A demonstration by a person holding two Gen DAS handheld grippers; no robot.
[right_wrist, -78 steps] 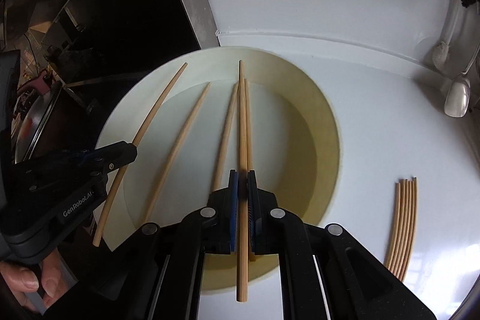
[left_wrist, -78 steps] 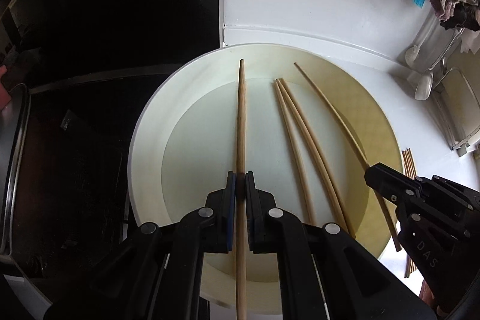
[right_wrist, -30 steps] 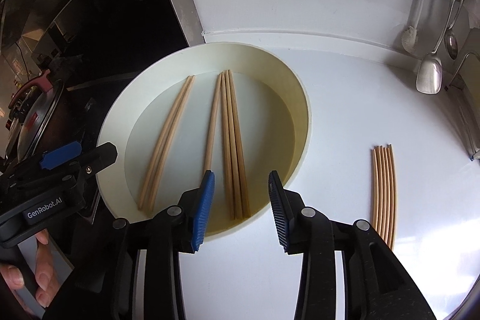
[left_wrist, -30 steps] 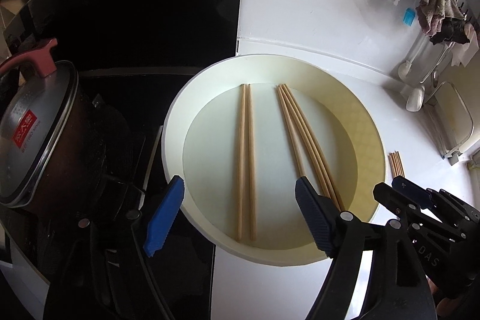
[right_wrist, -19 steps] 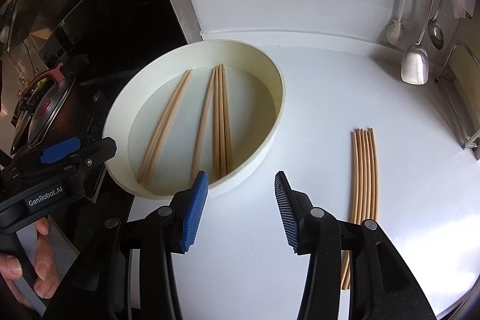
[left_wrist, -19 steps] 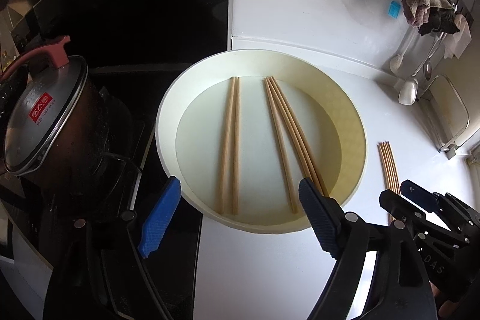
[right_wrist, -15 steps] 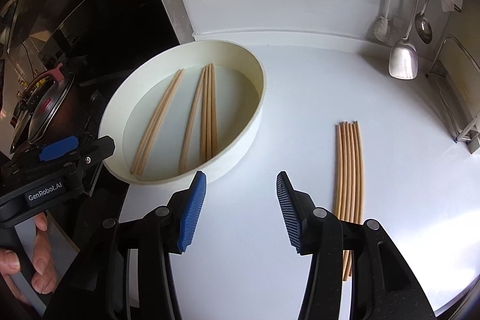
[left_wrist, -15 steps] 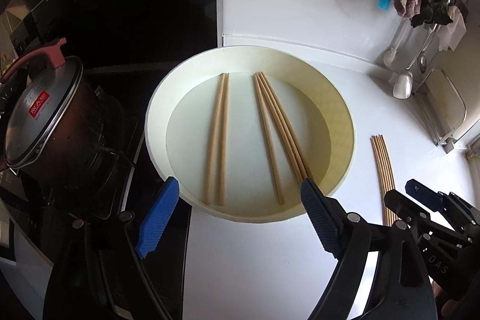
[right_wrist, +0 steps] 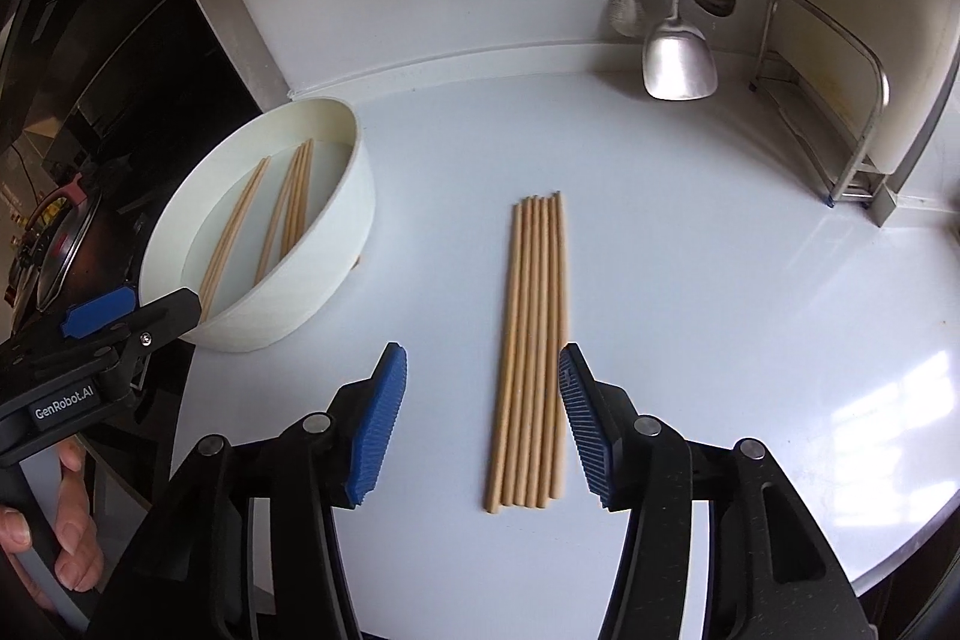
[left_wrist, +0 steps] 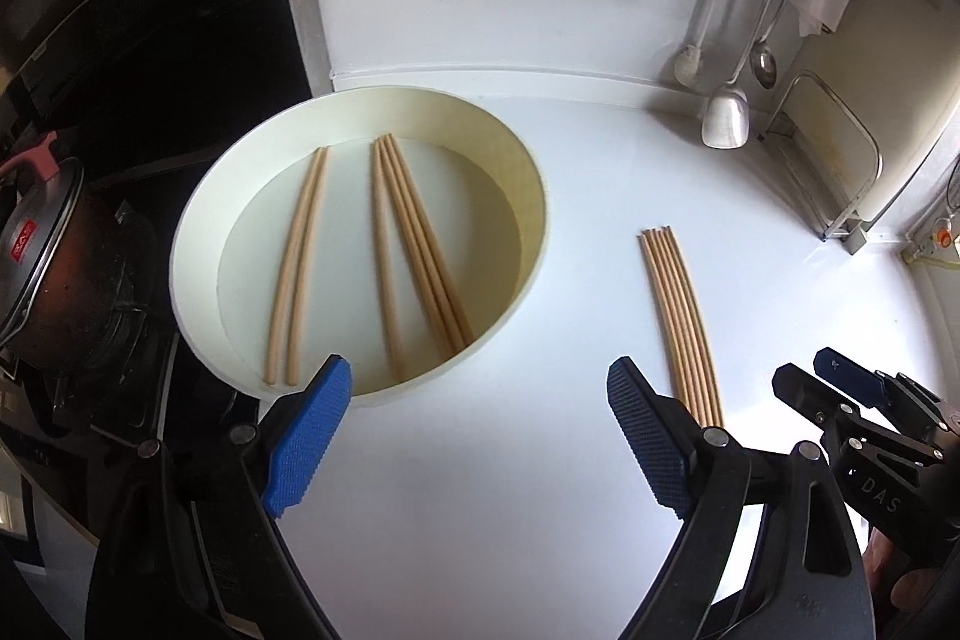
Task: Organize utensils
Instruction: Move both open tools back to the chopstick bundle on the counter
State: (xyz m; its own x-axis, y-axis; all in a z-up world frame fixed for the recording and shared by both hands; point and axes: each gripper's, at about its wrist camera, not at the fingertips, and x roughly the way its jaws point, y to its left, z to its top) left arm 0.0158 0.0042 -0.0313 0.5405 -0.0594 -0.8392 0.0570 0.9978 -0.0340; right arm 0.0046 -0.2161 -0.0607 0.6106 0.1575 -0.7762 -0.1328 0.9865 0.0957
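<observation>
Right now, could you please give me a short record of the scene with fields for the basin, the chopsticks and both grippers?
basin: round cream plastic basin, on the white countertop
in basin: six wooden chopsticks, a pair and a group of four
on counter: row of bamboo chopsticks, side by side
left gripper: open, empty, jaws just opening
right gripper: open, empty, jaws just opening, over the row's near ends

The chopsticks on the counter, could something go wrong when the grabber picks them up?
Maybe. The chopsticks on the counter lie tight together, so the open right gripper might pinch several or scatter the row. The bowl sits at the counter's left edge beside the stove, so a bump from the left gripper might tip it. The chopsticks in the bowl lie flat on its floor, where fingers may slip.
</observation>
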